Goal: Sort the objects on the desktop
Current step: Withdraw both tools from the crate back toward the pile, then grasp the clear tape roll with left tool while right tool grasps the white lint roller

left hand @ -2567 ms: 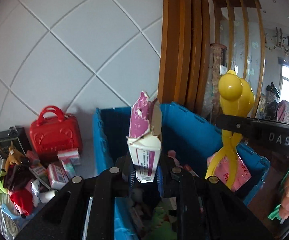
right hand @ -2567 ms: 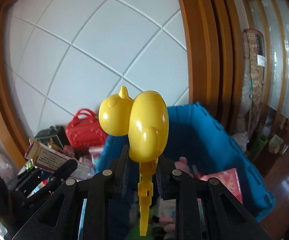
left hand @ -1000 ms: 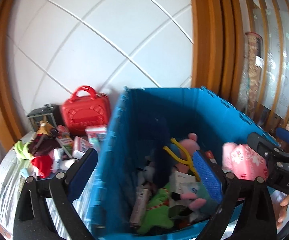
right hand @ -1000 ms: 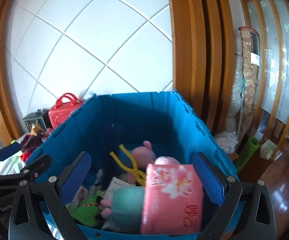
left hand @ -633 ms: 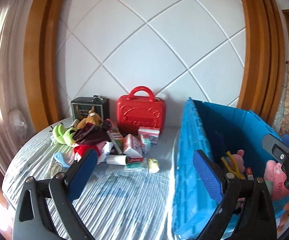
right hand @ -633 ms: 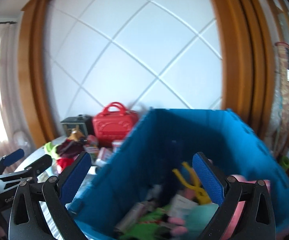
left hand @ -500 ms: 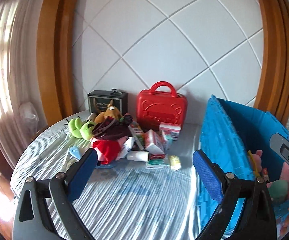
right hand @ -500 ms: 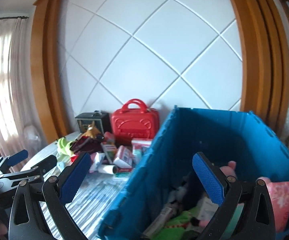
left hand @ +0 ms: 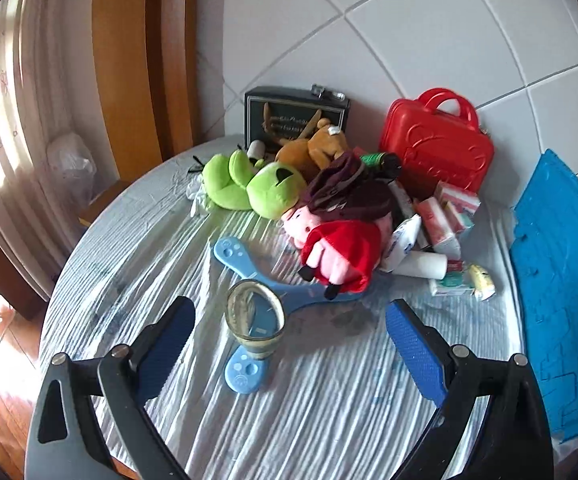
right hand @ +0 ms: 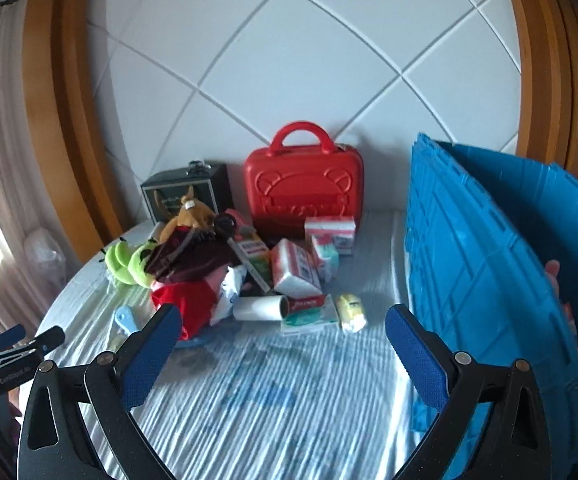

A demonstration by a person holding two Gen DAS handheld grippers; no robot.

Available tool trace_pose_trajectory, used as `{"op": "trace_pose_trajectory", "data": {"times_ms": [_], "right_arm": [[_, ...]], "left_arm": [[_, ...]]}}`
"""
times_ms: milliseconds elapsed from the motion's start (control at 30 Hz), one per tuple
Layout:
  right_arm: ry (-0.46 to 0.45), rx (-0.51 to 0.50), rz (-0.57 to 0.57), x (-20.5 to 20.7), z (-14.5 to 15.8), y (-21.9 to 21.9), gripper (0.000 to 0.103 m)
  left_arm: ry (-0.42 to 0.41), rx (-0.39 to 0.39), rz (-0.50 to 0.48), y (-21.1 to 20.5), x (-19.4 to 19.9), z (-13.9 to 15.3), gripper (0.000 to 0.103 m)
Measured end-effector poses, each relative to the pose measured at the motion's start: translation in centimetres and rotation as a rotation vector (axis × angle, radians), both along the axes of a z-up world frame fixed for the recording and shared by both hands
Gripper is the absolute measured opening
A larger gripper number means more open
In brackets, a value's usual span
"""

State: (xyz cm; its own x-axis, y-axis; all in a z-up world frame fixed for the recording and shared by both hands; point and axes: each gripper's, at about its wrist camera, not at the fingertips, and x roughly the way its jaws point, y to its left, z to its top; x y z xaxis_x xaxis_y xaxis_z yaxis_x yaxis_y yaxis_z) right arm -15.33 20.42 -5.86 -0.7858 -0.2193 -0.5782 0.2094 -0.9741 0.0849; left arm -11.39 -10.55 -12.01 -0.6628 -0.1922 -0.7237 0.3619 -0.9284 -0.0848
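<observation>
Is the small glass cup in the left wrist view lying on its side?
No, the glass cup stands upright on the striped tablecloth, its open rim facing up, between the open fingers of the left gripper.

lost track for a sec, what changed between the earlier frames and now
Both grippers let go: the left gripper dropped its torn carton and the right gripper its yellow duck tongs into the blue crate. Both are now open and empty and have swung left, from over the crate to the pile on the table. The red case, plush toys and boxes stayed put.
</observation>
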Motion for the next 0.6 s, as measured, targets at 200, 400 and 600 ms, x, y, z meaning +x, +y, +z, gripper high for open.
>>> {"op": "trace_pose_trajectory", "data": {"times_ms": [200, 400, 600], "right_arm": [[-0.165, 0.064, -0.064, -3.5, -6.2, -1.2, 0.103], [-0.28, 0.119, -0.014, -8.1, -11.4, -2.1, 0.103], [-0.343, 0.162, 0.058, -13.1, -15.2, -3.1, 0.103]], "left_arm": [[-0.16, 0.109, 0.012, -4.0, -2.9, -7.1, 0.097], [-0.243, 0.156, 0.049, -5.3, -6.0, -12.0, 0.097], [-0.317, 0.16, 0.099, -6.0, -8.9, -15.3, 0.097]]}}
